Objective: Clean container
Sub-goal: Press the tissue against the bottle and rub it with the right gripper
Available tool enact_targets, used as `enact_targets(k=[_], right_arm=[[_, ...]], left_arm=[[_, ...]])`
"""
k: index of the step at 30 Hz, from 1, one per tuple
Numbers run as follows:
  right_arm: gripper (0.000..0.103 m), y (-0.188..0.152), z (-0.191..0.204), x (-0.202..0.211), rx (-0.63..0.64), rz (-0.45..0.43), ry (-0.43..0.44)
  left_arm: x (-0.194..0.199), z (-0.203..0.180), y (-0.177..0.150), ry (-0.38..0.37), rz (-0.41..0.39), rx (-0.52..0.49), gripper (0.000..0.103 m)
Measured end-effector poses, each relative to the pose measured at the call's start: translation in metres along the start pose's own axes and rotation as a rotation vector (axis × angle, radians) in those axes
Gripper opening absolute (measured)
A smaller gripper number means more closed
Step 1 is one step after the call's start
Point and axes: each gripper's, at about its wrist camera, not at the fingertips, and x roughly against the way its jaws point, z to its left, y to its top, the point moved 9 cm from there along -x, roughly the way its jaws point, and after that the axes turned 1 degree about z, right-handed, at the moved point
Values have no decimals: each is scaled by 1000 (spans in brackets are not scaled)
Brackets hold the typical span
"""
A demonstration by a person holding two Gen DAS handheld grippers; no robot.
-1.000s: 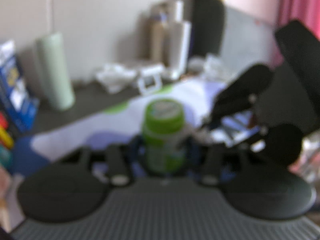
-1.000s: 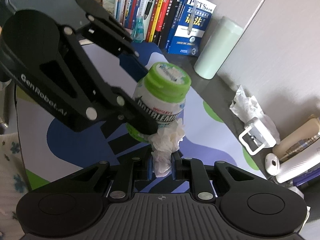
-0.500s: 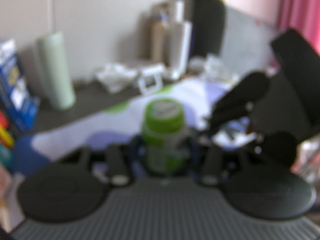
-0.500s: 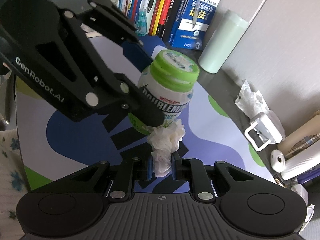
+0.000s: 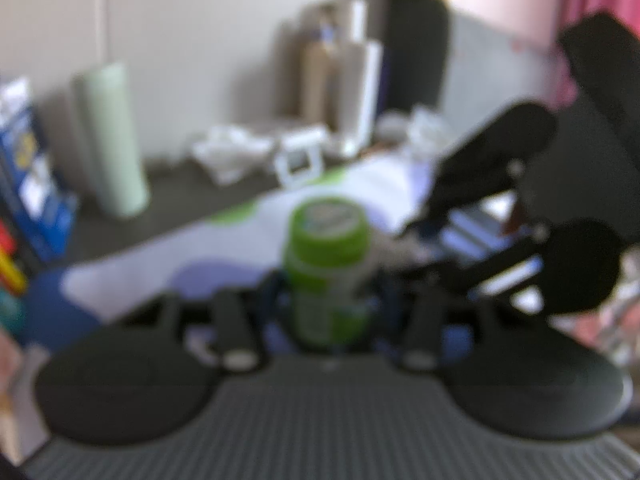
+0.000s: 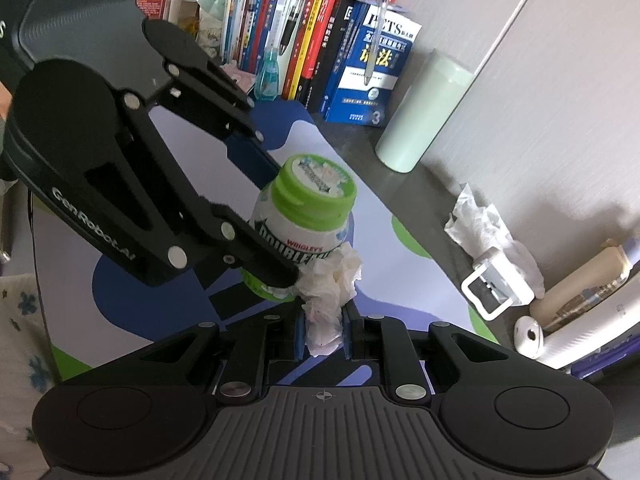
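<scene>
Books (image 6: 320, 40) line the bench (image 6: 400, 184) behind. Your left claw (image 6: 280, 240) clamps the round, green-capped plastic container (image 6: 304, 220); your right claw (image 6: 323, 332) pinches crumpled tissue (image 6: 328, 284) against its side.

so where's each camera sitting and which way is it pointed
Left wrist: sits on the left tongs, facing the back wall; blurred; its own fingers clamp the white plastic gum bottle with the green lid, and the right tongs come in from the right.
Right wrist: sits on the right tongs, facing the bookshelf corner; its own fingers pinch a crumpled white tissue against the bottle, and the left tongs reach in from the left.
Shared: the bottle, pale green cylindrical cup, each other's tongs.
</scene>
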Motion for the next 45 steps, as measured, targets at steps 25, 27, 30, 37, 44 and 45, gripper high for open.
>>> enact_targets(k=[25, 27, 30, 37, 44, 45], right_arm=[[18, 2, 2, 0, 0, -12, -4], [18, 0, 3, -2, -1, -5, -1], [18, -3, 4, -5, 0, 4, 4], [18, -8, 8, -12, 1, 22, 16], [18, -13, 12, -20, 10, 45, 23], [18, -14, 13, -21, 12, 48, 23]], left_arm=[[1, -1, -1, 1, 2, -4, 48], [1, -1, 0, 1, 2, -4, 48], [1, -1, 0, 0, 0, -3, 48], [1, -1, 0, 1, -1, -4, 48], [1, -1, 0, 1, -1, -5, 48], [1, -1, 1, 1, -1, -5, 48]])
